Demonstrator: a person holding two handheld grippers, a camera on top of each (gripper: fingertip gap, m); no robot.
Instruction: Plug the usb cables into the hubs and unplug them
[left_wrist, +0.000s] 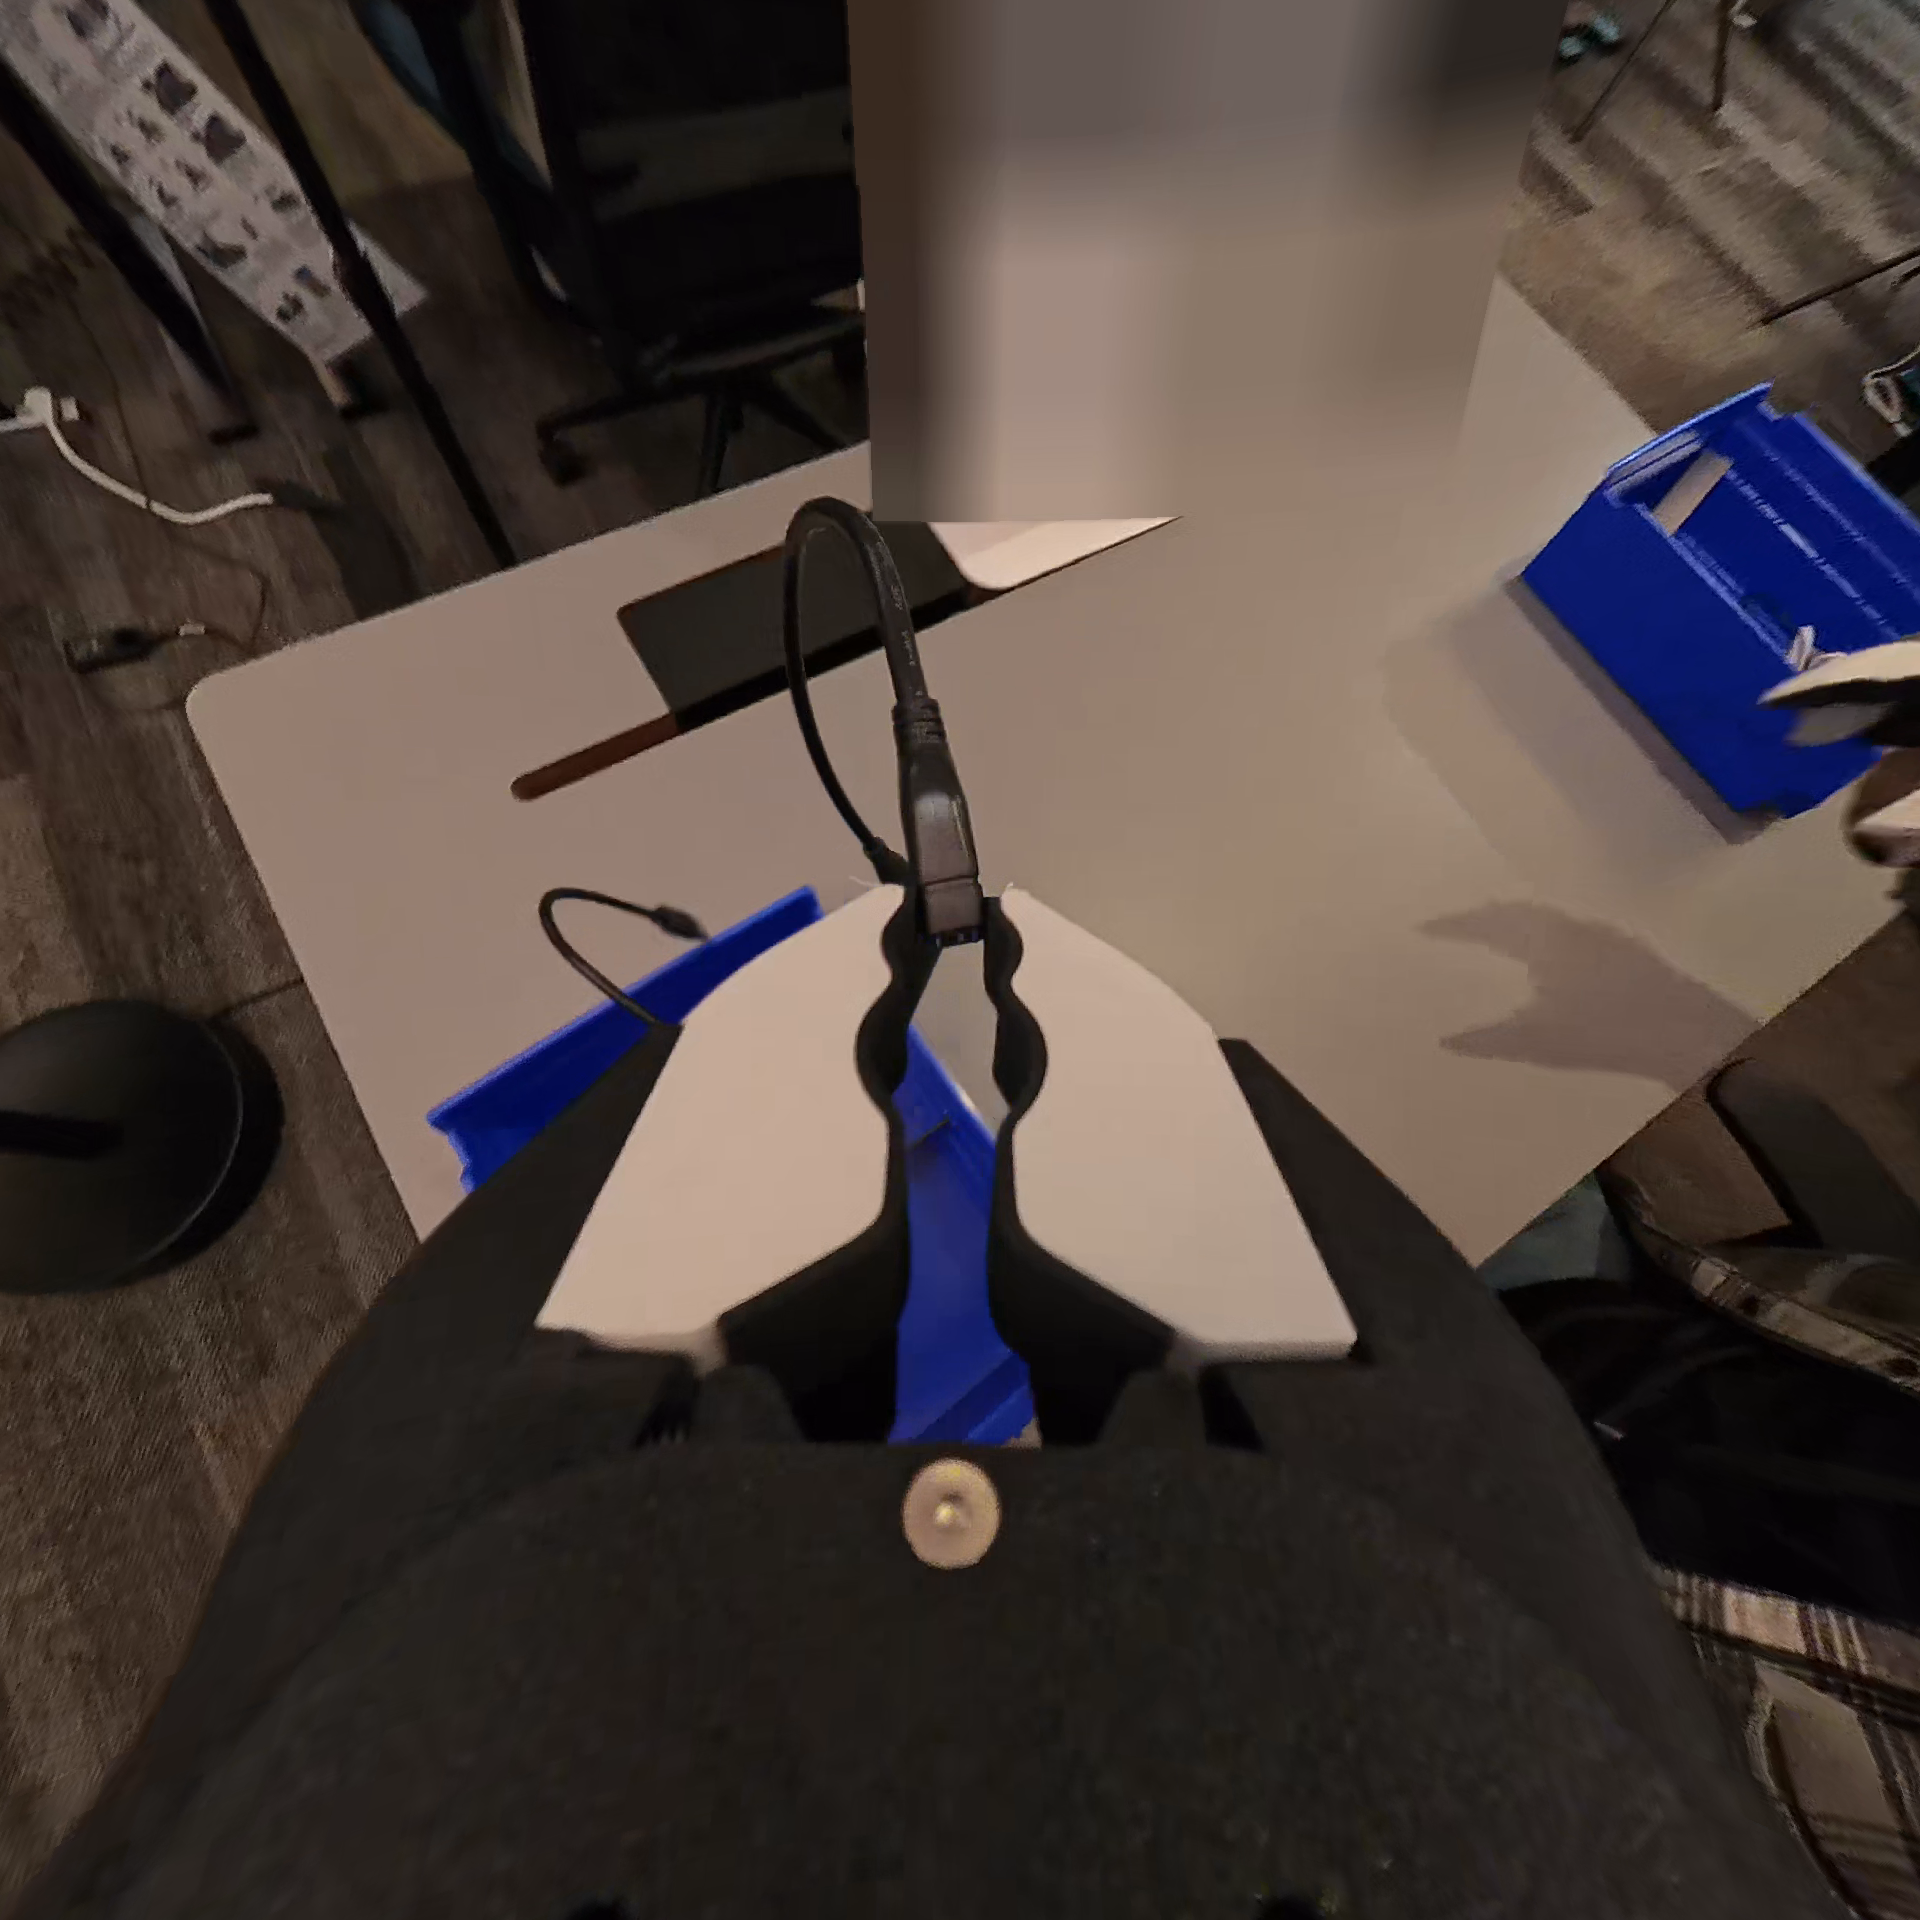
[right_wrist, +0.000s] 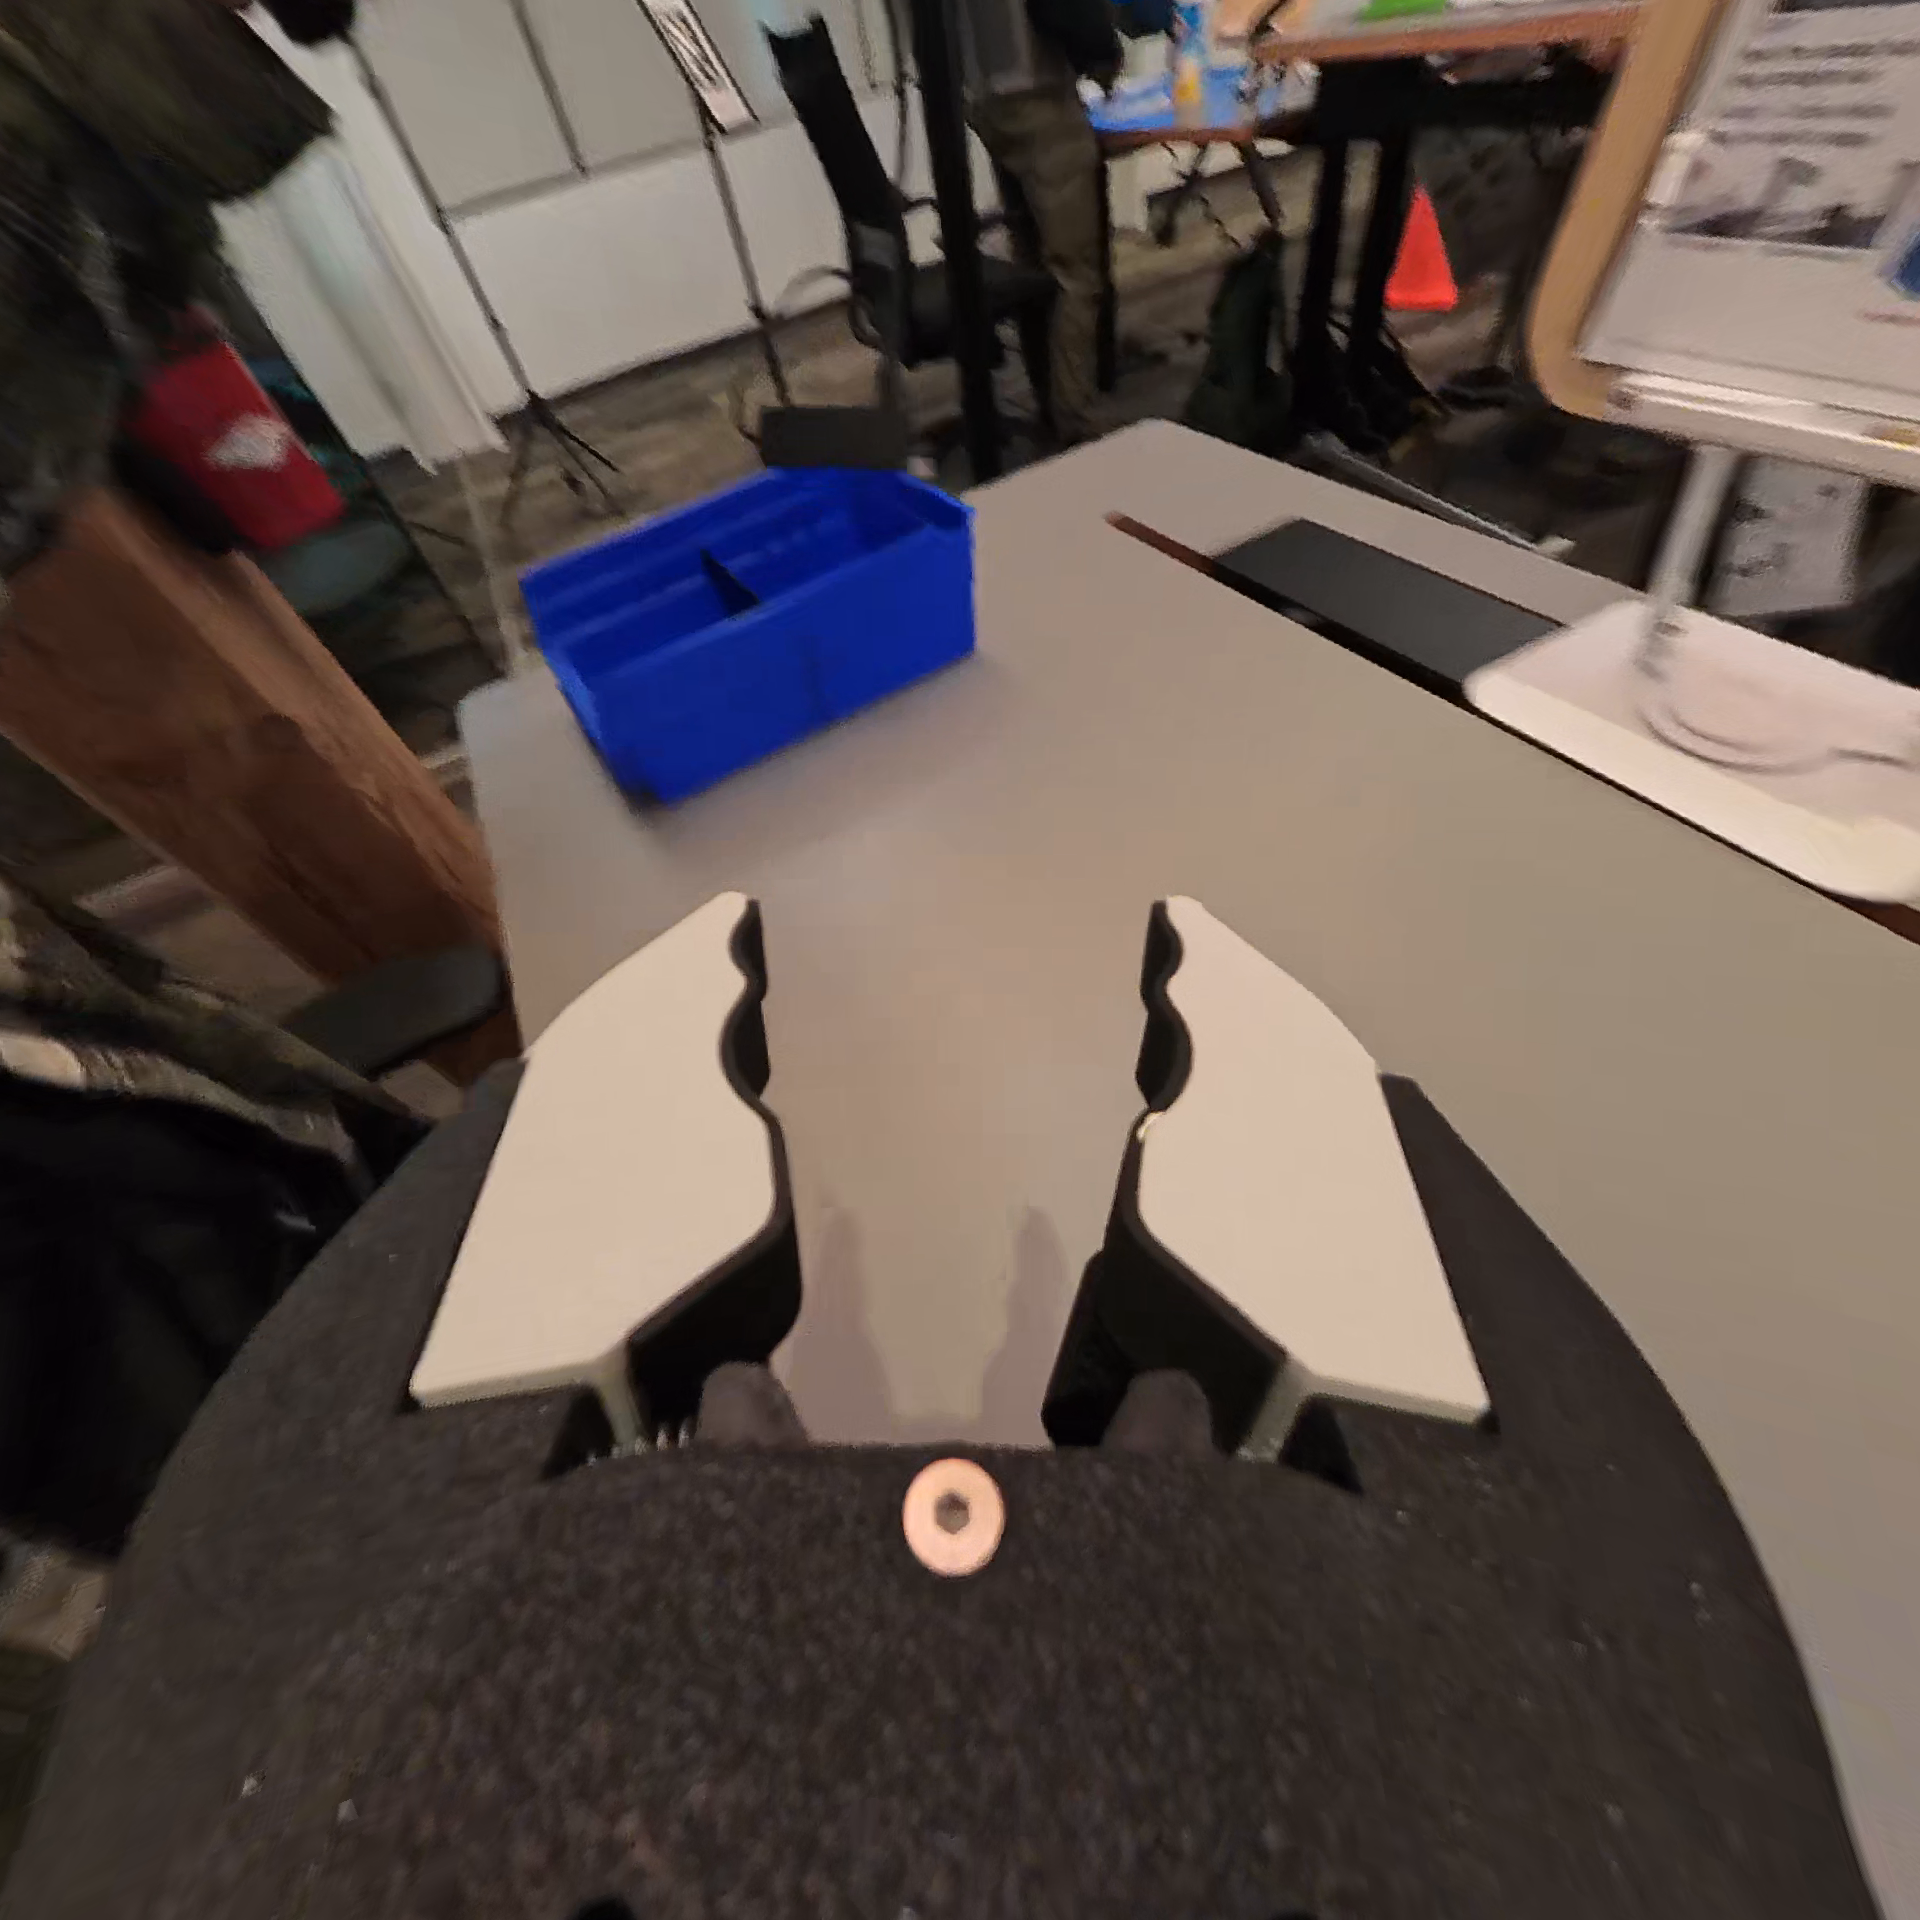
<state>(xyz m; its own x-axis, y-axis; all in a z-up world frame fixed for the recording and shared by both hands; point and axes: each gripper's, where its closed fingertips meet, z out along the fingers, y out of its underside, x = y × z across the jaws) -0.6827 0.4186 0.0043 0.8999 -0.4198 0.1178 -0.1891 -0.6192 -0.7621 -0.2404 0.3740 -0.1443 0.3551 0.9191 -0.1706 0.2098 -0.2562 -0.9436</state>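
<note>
Your left hand-held gripper (left_wrist: 951, 920) pinches a black usb cable (left_wrist: 902, 665); your right hand-held gripper (right_wrist: 954, 930) gapes near a ribbed blue bin (right_wrist: 758, 634) on the smooth counter (right_wrist: 1299, 935).

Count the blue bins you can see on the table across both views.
2. One bin sits under the left tongs; the other bin sits at the table's far edge, ahead of the right tongs.

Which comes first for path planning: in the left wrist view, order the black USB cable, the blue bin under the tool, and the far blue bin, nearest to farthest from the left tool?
1. Black USB cable, gripped at the left tool tips.
2. Blue bin, just below, left.
3. Far blue bin, upper right on the table.
</note>
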